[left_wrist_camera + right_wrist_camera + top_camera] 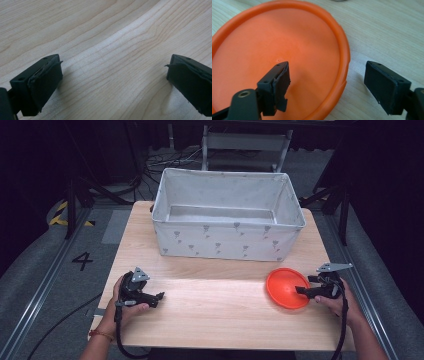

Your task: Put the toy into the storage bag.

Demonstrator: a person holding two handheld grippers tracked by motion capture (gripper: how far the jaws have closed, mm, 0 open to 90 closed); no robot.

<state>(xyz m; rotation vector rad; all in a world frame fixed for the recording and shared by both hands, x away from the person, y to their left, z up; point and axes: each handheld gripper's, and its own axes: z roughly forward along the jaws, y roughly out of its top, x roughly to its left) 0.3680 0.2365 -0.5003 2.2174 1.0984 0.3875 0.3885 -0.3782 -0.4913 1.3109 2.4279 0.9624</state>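
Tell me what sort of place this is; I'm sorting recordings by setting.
Likely a lab or data-recording studio: a wooden table among black curtains, cables on grey floor, a floor marking "4".

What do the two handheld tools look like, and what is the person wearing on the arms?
Both are black. The left tool and right tool each carry a grey three-cornered plate on top and trail a black cable. Their jaws are blocky, with black pads ragged at the edges. The forearms are bare; the left wrist wears an orange band.

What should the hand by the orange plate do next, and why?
Probably close the right gripper on the orange plate. Its jaws are open and straddle the plate's rim, one over the plate, one over the table, so a squeeze would likely grab it.
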